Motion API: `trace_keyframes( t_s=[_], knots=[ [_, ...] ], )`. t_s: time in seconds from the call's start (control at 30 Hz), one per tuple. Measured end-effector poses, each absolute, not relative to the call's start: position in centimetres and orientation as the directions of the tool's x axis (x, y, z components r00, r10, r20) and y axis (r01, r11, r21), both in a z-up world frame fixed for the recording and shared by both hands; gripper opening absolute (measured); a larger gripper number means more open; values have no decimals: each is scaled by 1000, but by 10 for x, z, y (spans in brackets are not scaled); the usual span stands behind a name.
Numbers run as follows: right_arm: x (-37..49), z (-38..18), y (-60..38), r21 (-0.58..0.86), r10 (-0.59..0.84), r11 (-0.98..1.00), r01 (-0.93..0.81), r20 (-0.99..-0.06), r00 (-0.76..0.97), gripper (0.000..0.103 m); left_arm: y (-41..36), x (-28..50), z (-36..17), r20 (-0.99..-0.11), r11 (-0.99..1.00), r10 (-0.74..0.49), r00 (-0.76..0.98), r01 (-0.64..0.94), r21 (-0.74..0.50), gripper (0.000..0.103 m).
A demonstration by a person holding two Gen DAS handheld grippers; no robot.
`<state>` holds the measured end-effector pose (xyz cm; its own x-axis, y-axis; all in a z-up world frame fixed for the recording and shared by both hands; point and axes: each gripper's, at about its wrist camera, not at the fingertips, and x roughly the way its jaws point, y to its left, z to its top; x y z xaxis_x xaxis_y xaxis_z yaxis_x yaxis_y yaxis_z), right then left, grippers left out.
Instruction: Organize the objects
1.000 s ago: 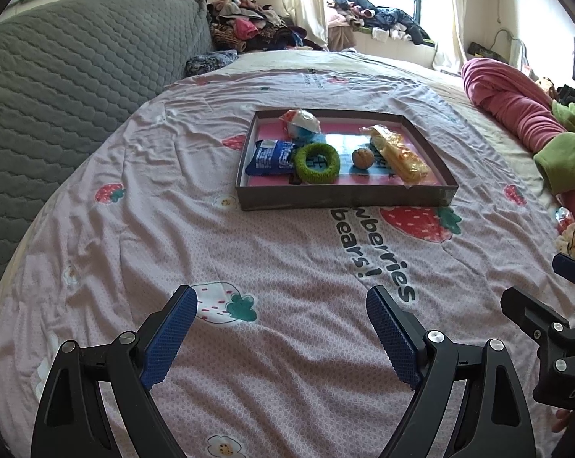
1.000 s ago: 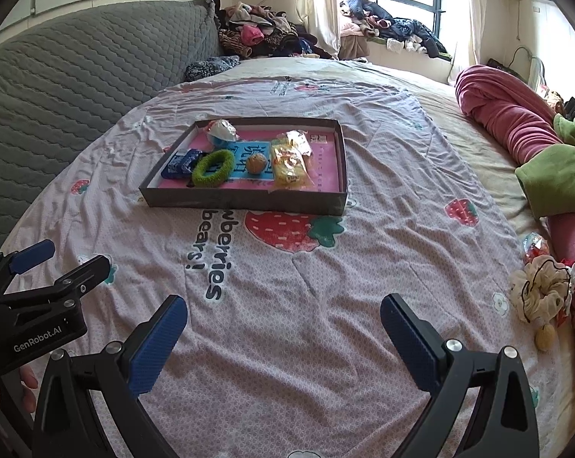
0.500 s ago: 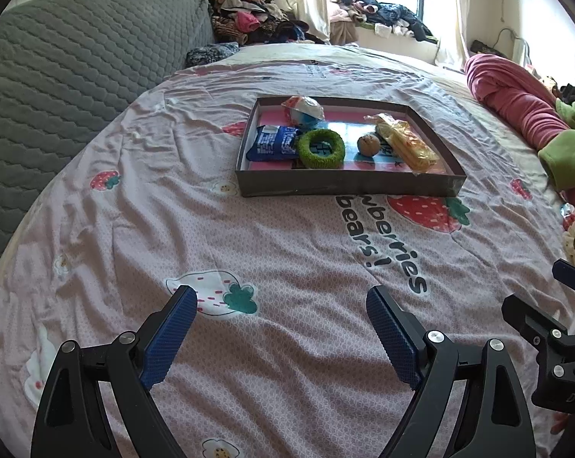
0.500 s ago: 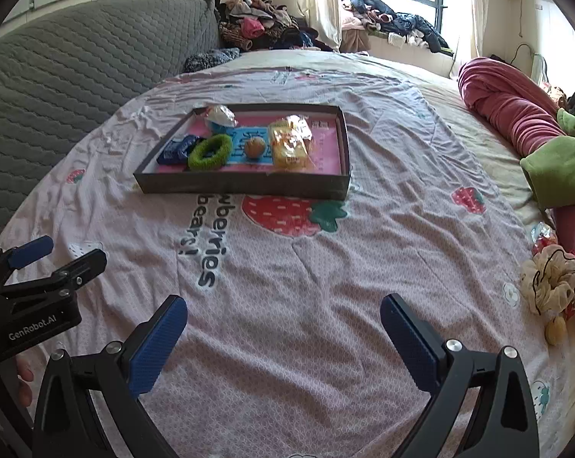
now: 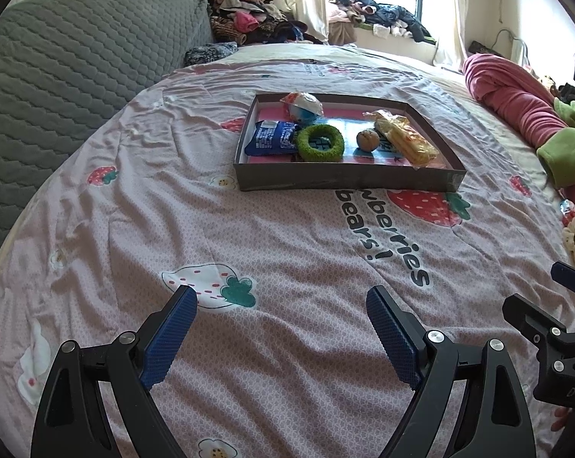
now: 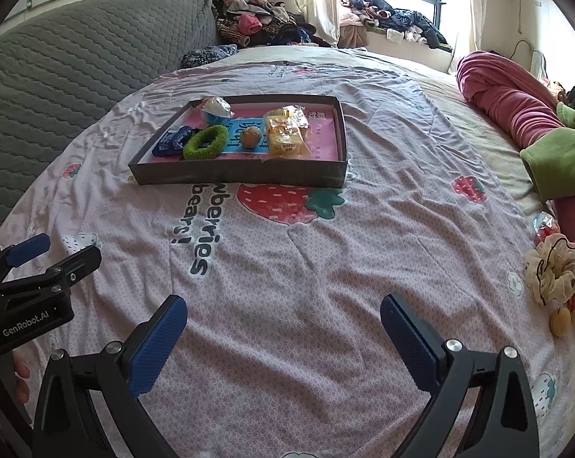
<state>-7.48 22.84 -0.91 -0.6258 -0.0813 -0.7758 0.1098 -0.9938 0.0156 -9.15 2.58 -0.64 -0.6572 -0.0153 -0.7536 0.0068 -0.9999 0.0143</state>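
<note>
Both grippers hang over the bedspread [image 5: 249, 236] with nothing in them: my left gripper [image 5: 281, 330] has its blue pads spread wide above a strawberry print, and my right gripper [image 6: 283, 337] is just as wide apart over bare fabric. From the right view I see the left one beside me at the left edge, with fingertips of a hand [image 6: 20, 378] under it. Ahead of both, well apart from the pads, sits the tray [image 5: 344, 182] on the bed. Inside it I make out a blue packet [image 5: 272, 138] at the left, a green ring [image 5: 320, 143] touching it, a white-and-blue wrapped item [image 5: 302, 106] behind those, a small brown ball [image 5: 367, 140], and a yellow snack bag [image 5: 404, 141] toward the right. Off to my right, outside the tray, a cream scrunchie [image 6: 553, 269] lies near the pink blanket [image 6: 509, 103].
</note>
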Motion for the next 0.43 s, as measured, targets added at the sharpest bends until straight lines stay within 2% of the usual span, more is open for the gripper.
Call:
trace_keyframes(
  t_s=[0.43],
  knots=[
    [-72,-23,232,4,-65,-995,102,-795,-603,102,22,-88,-26,-767,-999,-36,-641,16,34,91]
  ],
)
